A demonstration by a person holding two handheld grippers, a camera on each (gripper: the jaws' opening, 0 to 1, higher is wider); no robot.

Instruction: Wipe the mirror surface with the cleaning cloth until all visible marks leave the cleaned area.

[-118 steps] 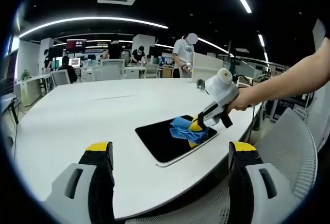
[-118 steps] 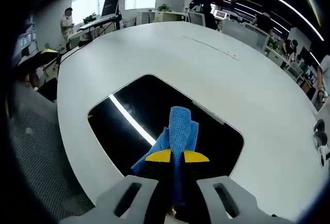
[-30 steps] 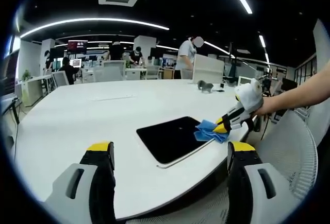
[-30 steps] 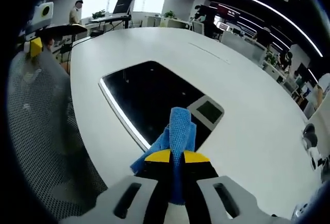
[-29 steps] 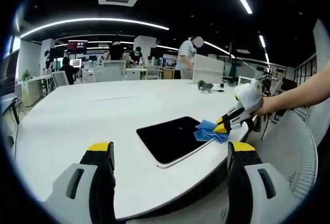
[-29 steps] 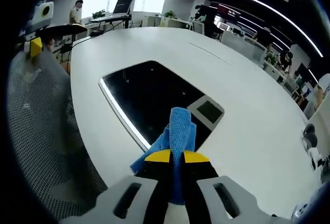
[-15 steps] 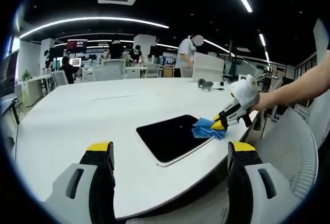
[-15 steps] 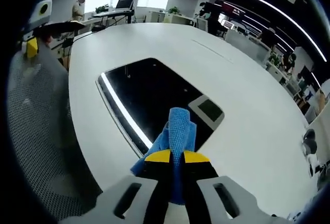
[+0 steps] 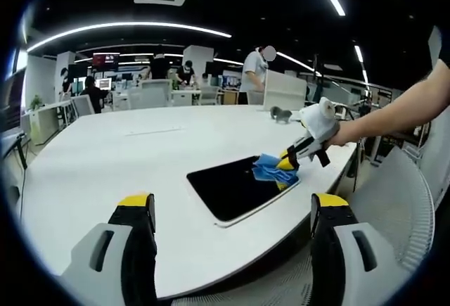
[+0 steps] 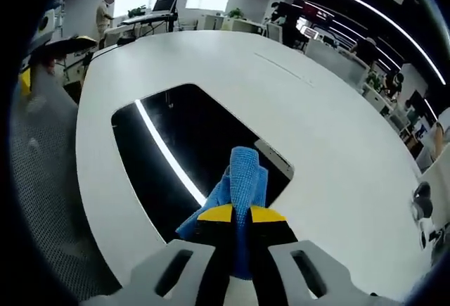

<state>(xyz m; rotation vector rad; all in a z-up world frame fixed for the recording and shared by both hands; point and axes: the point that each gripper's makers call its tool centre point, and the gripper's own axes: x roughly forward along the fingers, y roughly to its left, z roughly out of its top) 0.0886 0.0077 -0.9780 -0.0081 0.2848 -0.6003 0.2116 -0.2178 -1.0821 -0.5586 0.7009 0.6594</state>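
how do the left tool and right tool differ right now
The right tool is shut on the blue cloth, while the left tool stands open and holds nothing. The right tool reaches over the far end of the dark mirror with the cloth on the glass; the left tool hangs back near the edge of the white table, off the mirror. Both have yellow-tipped jaws on grey bodies.

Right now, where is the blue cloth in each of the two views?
Left gripper view: the blue cloth sits right of centre, on the mirror's far corner.
Right gripper view: the cloth is low centre, pinched in the right claw.
Shared landmark: the dark mirror on the white table.
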